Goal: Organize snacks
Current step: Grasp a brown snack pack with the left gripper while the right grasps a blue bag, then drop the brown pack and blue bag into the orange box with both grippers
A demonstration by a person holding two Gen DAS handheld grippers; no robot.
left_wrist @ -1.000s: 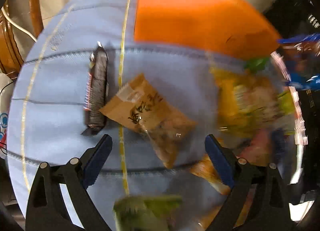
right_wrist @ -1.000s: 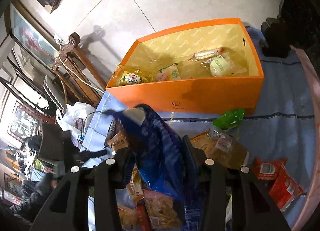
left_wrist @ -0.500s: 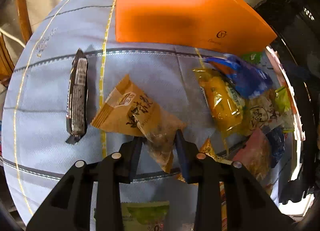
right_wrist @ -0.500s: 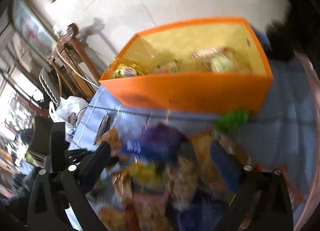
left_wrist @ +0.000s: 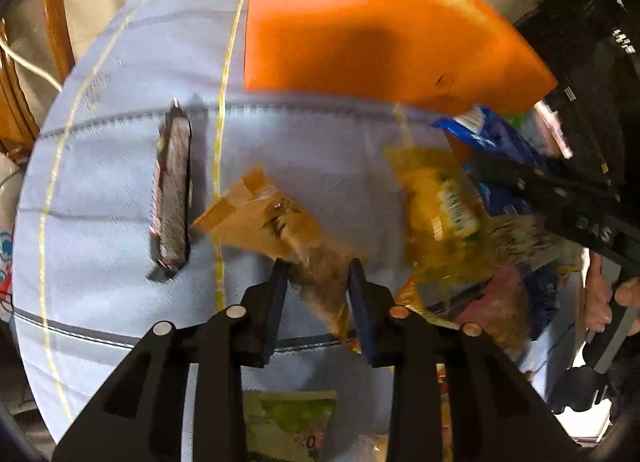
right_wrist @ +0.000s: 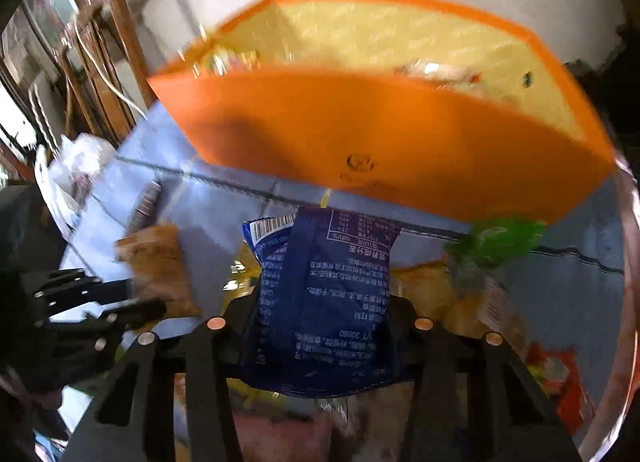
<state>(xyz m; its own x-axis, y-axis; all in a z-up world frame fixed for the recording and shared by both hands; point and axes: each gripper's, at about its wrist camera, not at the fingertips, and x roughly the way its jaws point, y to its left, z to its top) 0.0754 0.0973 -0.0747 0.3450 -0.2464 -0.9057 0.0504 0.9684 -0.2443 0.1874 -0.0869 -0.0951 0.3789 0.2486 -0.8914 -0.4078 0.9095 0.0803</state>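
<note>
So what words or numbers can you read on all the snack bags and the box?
"YT 20080": on the dark blue snack packet, seen upside down in the right wrist view.
"%0": on the green packet at the bottom of the left wrist view.
"DAS": on the right gripper's black body.
Too blurred or small: the other print and barcode on the blue packet, the orange box's logo, the brown snack packet, the yellow packet.

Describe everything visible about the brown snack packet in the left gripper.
The brown snack packet is a kraft-coloured pouch with dark printed characters and a clear lower part that shows pale pieces inside. It looks like crinkly paper and film. The left gripper is shut on its clear end, and its jaws have just been closing. Its printed end points towards the dark bar wrapper on the blue cloth. Blur hides finer print.
</note>
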